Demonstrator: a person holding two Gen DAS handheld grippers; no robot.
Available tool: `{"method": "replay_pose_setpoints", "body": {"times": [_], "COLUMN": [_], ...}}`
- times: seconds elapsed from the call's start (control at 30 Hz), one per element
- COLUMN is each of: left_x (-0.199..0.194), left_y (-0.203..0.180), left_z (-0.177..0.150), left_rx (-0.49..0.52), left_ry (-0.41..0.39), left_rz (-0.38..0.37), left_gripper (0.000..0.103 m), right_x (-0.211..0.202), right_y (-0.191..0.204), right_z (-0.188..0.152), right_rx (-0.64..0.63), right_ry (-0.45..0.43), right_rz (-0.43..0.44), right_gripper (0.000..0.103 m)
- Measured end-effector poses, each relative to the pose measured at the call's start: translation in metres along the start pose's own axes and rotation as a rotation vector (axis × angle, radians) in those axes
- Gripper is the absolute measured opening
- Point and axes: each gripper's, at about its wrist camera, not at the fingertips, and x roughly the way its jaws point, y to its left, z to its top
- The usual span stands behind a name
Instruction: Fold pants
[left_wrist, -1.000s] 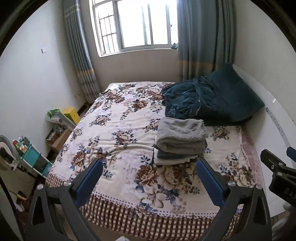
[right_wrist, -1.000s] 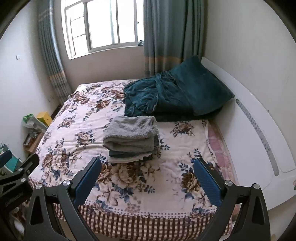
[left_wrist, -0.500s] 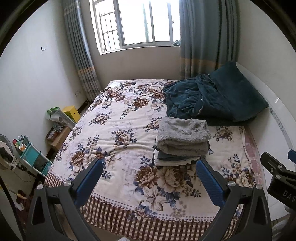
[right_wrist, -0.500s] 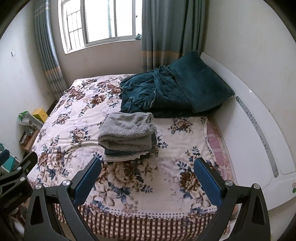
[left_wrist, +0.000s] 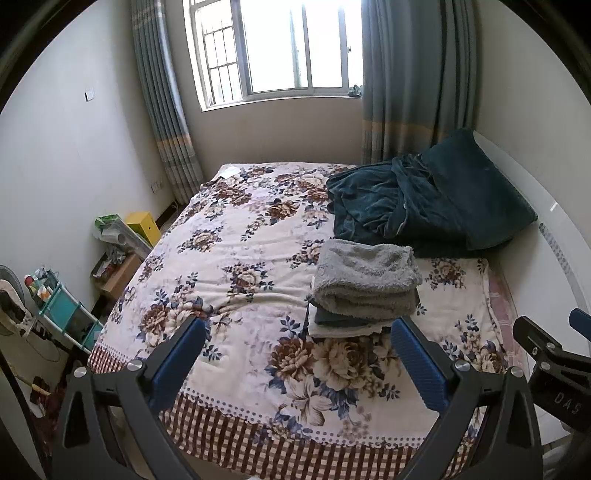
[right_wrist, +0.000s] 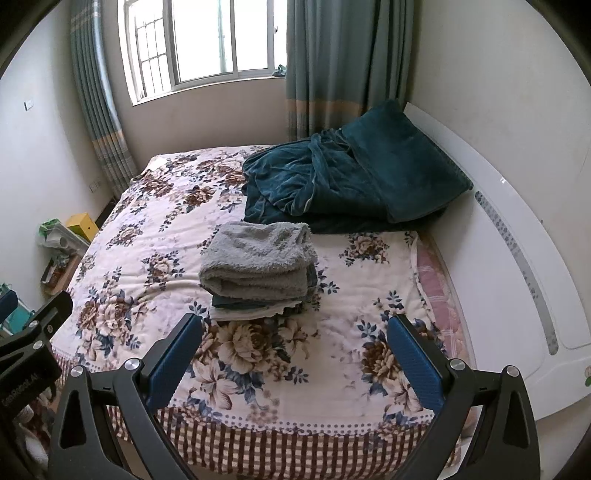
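From the left wrist, the left gripper (left_wrist: 297, 345) is spread wide and empty above the near edge of the bed (left_wrist: 229, 391), with the folded stack (left_wrist: 364, 290) ahead, probably holding the pants. From the right wrist, the right gripper (right_wrist: 295, 343) hangs equally wide and empty, well short of the stack (right_wrist: 258, 269), seemingly squaring up for a two-handed reach.
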Motion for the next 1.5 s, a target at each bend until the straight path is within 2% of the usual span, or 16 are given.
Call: {"method": "replay_pose_setpoints", "body": {"times": [0.63, 1.5], "left_x": [0.0008, -0.0068], "left_y": [-0.0034, 0.0015], "left_z": [0.0060, 0.0032], "left_rx": [-0.006, -0.021], "left_ry": [-0.008, -0.024], "left_rz": [-0.007, 0.006], "left_gripper": [0.103, 0.103], "right_x": [0.0002, -0.0052], "right_y": [0.0003, 0.0006], "right_z": [-0.0028, 0.0032], "right_rx": [0.009, 0.007], "right_ry": [0.004, -0.017], "right_rz": [0.042, 0.057], "right_gripper": [0.102, 0.102]}}
